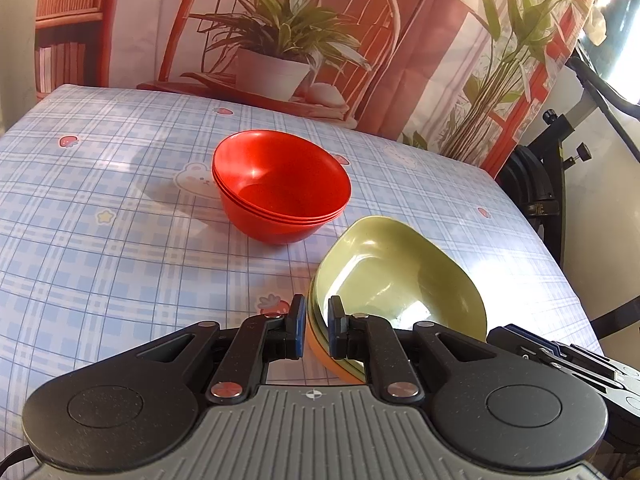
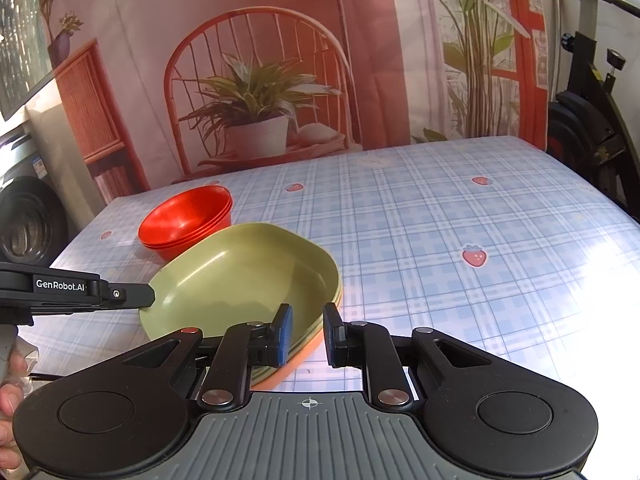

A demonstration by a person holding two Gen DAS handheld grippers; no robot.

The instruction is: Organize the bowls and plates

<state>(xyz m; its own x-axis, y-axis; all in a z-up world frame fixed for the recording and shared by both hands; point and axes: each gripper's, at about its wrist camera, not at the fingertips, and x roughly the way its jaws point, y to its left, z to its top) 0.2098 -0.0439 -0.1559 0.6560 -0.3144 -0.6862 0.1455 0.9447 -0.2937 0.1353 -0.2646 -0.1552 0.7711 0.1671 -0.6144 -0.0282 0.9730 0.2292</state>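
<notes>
- The stacked plates' (image 1: 400,276) rim is clamped by the left gripper (image 1: 314,328).
- The opposite rim is straddled by the right gripper (image 2: 306,330), jaws slightly apart.
- Nested red bowls (image 1: 280,184) are set mid-table (image 1: 100,240).

I am in a lived-in room of a home. My worktop (image 2: 440,208) wears a blue checked oilcloth printed with strawberries and bunnies. Behind it hangs a printed backdrop (image 2: 280,60) picturing a rattan chair, potted plant and lamp. An exercise bike (image 2: 592,120) stands to the right, and what looks like a washing machine (image 2: 28,220) sits at the left. Stacked red bowls (image 1: 280,188) and green plates (image 2: 248,276) rest on the cloth.
</notes>
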